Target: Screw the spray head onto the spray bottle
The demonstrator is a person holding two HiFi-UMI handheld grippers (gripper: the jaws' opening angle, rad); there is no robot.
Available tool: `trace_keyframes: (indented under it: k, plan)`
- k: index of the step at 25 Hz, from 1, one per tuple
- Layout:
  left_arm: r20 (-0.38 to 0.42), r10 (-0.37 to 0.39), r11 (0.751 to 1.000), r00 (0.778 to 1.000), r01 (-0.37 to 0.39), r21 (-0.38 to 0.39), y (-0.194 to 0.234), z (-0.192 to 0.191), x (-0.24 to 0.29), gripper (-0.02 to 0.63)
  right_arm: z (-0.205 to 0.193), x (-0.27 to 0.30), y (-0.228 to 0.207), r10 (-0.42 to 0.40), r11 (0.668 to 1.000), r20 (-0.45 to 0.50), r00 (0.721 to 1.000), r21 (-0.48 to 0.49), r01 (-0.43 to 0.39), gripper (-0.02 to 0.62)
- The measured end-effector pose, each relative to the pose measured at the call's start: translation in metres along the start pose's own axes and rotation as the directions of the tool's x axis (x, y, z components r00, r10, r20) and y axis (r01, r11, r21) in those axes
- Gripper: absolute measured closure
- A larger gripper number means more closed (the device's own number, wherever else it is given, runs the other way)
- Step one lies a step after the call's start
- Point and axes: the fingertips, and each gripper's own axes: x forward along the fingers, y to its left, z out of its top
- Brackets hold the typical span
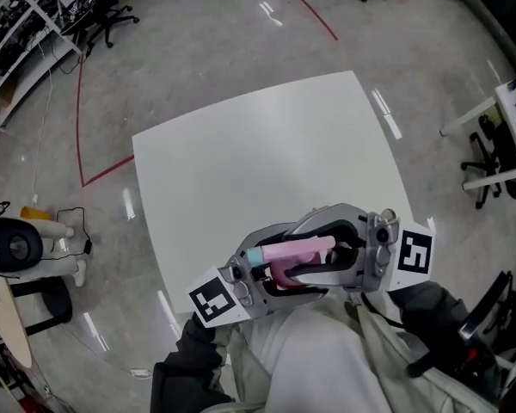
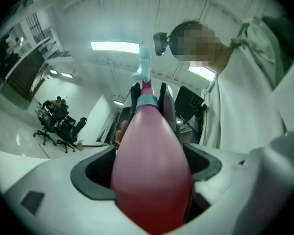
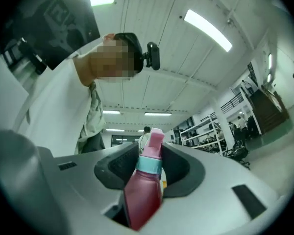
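A pink spray bottle (image 2: 149,175) stands upright between my two grippers, close to the person's chest and above the near edge of the white table (image 1: 267,153). Its pink spray head (image 1: 297,249) sits on top over a teal collar (image 3: 149,164), with the pale nozzle (image 2: 144,65) turned toward the left gripper. My left gripper (image 1: 262,275) is shut on the bottle's wide body, which fills the gap between its jaws. My right gripper (image 1: 340,252) comes from the other side, and its dark pads (image 3: 186,166) close on the collar just under the head. The bottle's base is hidden.
The person's pale jacket (image 1: 327,360) fills the bottom of the head view. Around the table the floor carries a red tape line (image 1: 79,127), office chairs (image 1: 103,15) at the back left, a white device (image 1: 17,246) at the left and a desk frame (image 1: 499,136) at the right.
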Motion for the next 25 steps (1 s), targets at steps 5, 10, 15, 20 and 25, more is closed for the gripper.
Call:
trace_keyframes:
  k: [5, 10, 15, 20, 25]
  plan:
    - [-0.072, 0.107, 0.984, 0.992, -0.095, 0.149, 0.02, 0.001, -0.003, 0.17, 0.002, 0.006, -0.013, -0.141, 0.981, -0.062, 0.988, -0.14, 0.131, 0.456]
    - [-0.143, 0.268, 0.915, 0.953, -0.206, 0.346, 0.038, -0.006, -0.005, 0.17, -0.002, 0.0, -0.018, -0.26, 0.925, -0.18, 0.949, -0.329, 0.191, 0.456]
    - [-0.127, 0.415, 0.795, 0.901, -0.291, 0.533, 0.055, 0.0, -0.008, 0.17, -0.006, -0.006, -0.025, -0.322, 0.893, -0.262, 0.91, -0.402, 0.201, 0.431]
    - [-0.076, 0.501, 0.709, 0.862, -0.359, 0.607, 0.062, 0.006, -0.015, 0.17, -0.011, -0.009, -0.03, -0.336, 0.907, -0.301, 0.892, -0.36, 0.22, 0.4]
    - [-0.031, 0.543, 0.672, 0.839, -0.413, 0.615, 0.064, 0.007, -0.021, 0.17, -0.017, -0.01, -0.034, -0.325, 0.928, -0.307, 0.895, -0.284, 0.24, 0.36]
